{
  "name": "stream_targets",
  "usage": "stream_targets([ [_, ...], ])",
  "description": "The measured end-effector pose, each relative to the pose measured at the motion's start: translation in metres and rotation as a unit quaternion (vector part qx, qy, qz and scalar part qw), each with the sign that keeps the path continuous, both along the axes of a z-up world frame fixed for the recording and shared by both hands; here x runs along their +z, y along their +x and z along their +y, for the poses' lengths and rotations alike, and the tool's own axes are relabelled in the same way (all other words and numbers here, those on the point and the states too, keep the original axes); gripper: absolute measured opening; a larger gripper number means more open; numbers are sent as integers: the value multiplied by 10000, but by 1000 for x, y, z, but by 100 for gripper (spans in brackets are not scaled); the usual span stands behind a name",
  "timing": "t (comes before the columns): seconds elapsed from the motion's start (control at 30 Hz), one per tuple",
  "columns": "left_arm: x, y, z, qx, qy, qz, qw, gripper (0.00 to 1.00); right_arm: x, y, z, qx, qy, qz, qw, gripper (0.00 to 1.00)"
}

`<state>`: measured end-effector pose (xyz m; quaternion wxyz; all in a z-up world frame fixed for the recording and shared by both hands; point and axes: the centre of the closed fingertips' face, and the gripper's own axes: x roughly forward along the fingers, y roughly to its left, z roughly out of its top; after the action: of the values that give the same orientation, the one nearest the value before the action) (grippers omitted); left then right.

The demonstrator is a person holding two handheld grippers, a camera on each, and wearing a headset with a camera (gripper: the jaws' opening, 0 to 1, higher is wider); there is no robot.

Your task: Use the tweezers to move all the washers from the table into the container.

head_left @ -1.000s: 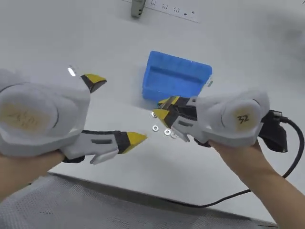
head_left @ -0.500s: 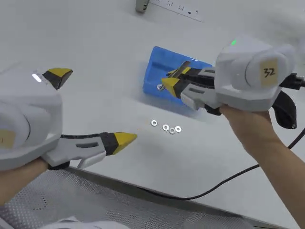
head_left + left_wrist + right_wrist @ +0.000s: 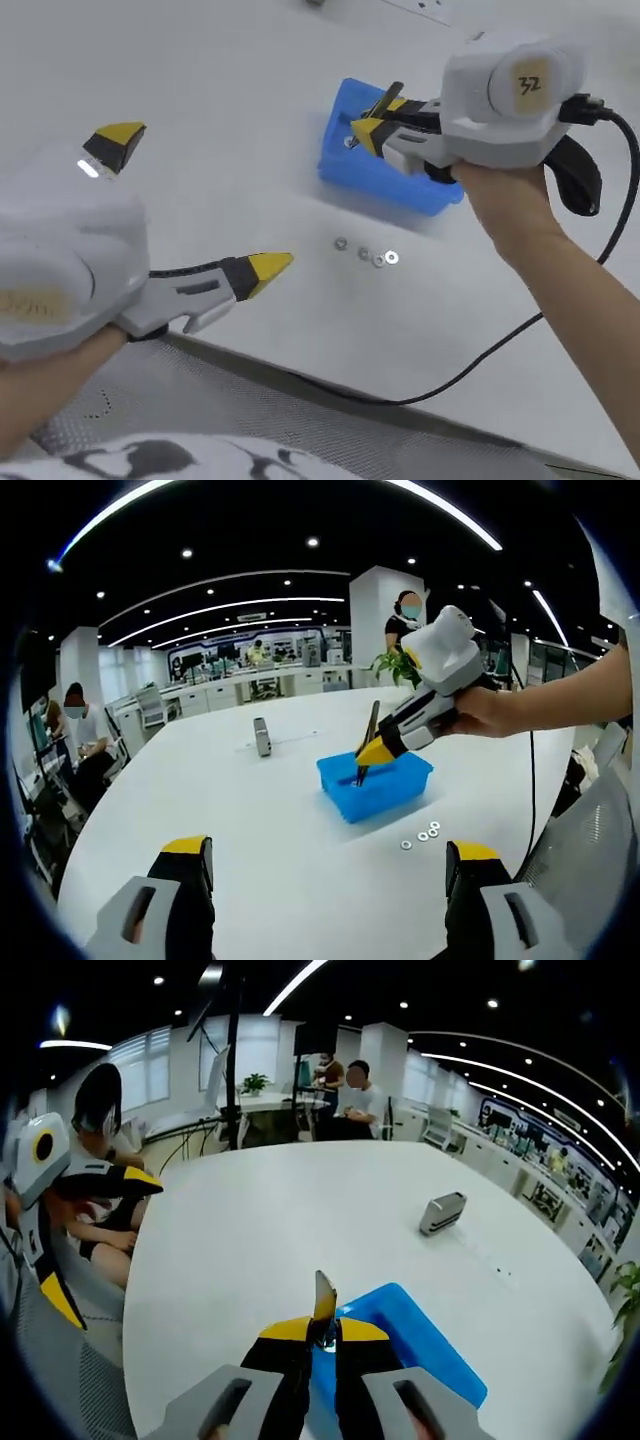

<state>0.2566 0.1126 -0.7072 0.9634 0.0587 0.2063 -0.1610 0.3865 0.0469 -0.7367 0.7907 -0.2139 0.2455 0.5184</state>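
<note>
Saw the right gripper (image 3: pixel 374 128) squeezed tight on the tweezers (image 3: pixel 386 100), with the thin tips poking down into the blue container (image 3: pixel 385 183). Looked like the drop-off step, the time to let a washer fall inside. Spotted a tiny pale dot by the tips, inside the container, maybe a washer, but too small to tell. Could not tell if the tweezers held anything. Counted four washers (image 3: pixel 364 254) lying in a short row on the white table (image 3: pixel 200 100), near the container's front wall and apart from both grippers. Found the left gripper (image 3: pixel 195 205) low and close to the person, jaws spread wide, holding nothing. Judged the job only partly done, with those four washers not yet moved. Needed next, most likely: lift the tips out of the container, bring them down to the row, and pinch one washer by its edge. Called for a soft, careful squeeze, since small flat rings can slip or flip away. Read "32" on a yellow sticker (image 3: pixel 528 84) on top of the right gripper. Saw another pale sticker (image 3: pixel 30 305) on the left gripper, with writing too faint to read.
</note>
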Motion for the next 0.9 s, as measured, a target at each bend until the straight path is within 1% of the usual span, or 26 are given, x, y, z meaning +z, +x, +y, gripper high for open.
stream_targets([
  [0.1, -3, 0, 2, 38, 64, 76, 9999, 99, -11, 4, 0, -58, -29, 113, 9999, 4],
  [0.17, -3, -1, 3, 66, 100, 78, 9999, 99, -20, 6, 0, -71, -68, 176, 9998, 3],
  [0.23, -4, -1, 2, 66, 149, 113, 9998, 99, -25, 7, 1, -73, -99, 208, 9997, 3],
  [0.33, -7, -2, 3, 49, 283, 155, 9995, 95, -29, 8, 2, -67, -115, 247, 9996, 3],
  [0.4, -9, -2, 4, 52, 328, 199, 9993, 95, -32, 9, 3, -56, -143, 291, 9995, 3],
  [0.47, -9, -2, 5, 64, 327, 192, 9993, 95, -32, 8, 3, -59, -125, 320, 9994, 3],
  [0.57, -11, -2, 8, 110, 346, 234, 9991, 96, -29, 7, 1, -68, -114, 307, 9994, 3],
  [0.63, -12, -2, 9, 127, 373, 248, 9989, 96, -23, 6, 0, -102, -66, 300, 9995, 3],
  [0.73, -11, -1, 10, 140, 405, 224, 9988, 96, -15, 4, -1, -141, 59, 311, 9994, 3],
  [0.83, -12, -1, 11, 151, 435, 239, 9987, 97, -5, 1, -4, -159, 127, 258, 9995, 3],
  [0.9, -11, -1, 11, 163, 450, 219, 9986, 98, 1, 0, -7, -167, 193, 242, 9994, 3],
])
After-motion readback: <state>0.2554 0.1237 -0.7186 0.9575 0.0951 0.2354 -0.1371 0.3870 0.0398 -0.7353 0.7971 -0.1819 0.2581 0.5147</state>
